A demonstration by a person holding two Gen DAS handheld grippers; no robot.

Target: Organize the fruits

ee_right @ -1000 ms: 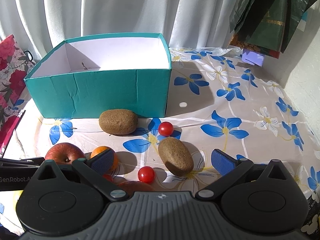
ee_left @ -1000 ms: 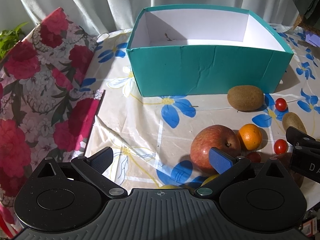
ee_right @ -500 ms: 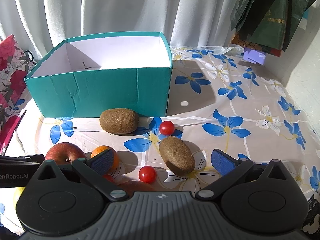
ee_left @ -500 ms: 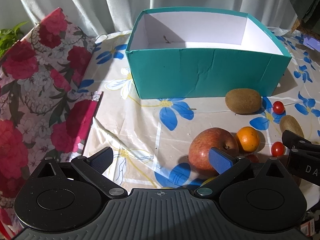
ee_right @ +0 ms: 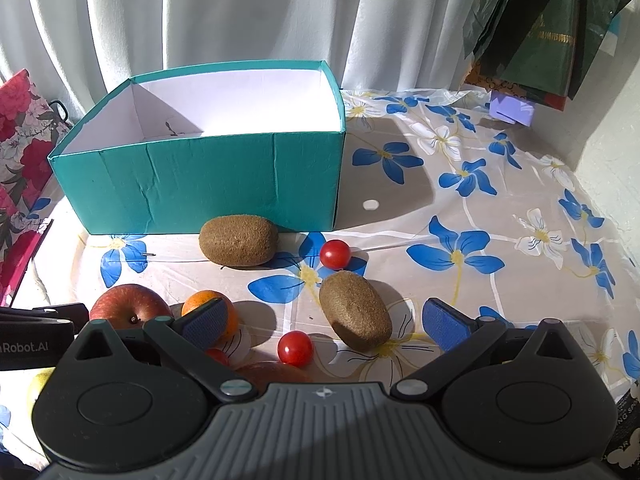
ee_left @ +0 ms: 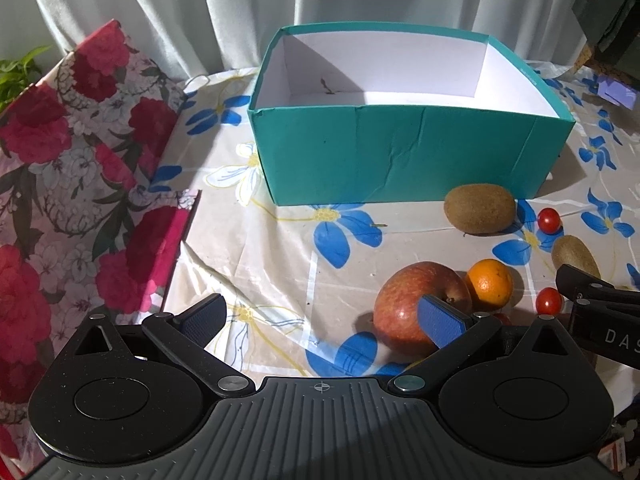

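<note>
An empty teal box (ee_left: 400,160) (ee_right: 208,184) stands at the back of the flowered tablecloth. In front of it lie a red apple (ee_left: 404,304) (ee_right: 128,306), an orange (ee_left: 490,282) (ee_right: 202,298), two kiwis (ee_left: 480,208) (ee_right: 354,316), (ee_right: 238,240) and cherry tomatoes (ee_right: 295,347), (ee_right: 335,254). My left gripper (ee_left: 320,320) is open and empty, its right finger in front of the apple. My right gripper (ee_right: 320,322) is open and empty, with the near kiwi and a tomato between its fingers.
A red floral gift bag (ee_left: 72,184) lies along the left side. White curtains hang behind the box. Dark bags (ee_right: 540,28) hang at the back right above a small purple box (ee_right: 512,110). A wall runs along the right.
Both grippers have drifted slightly; the fruit and box sit a little further left and lower in the left view. Nothing has been taken hold of or moved on the table.
</note>
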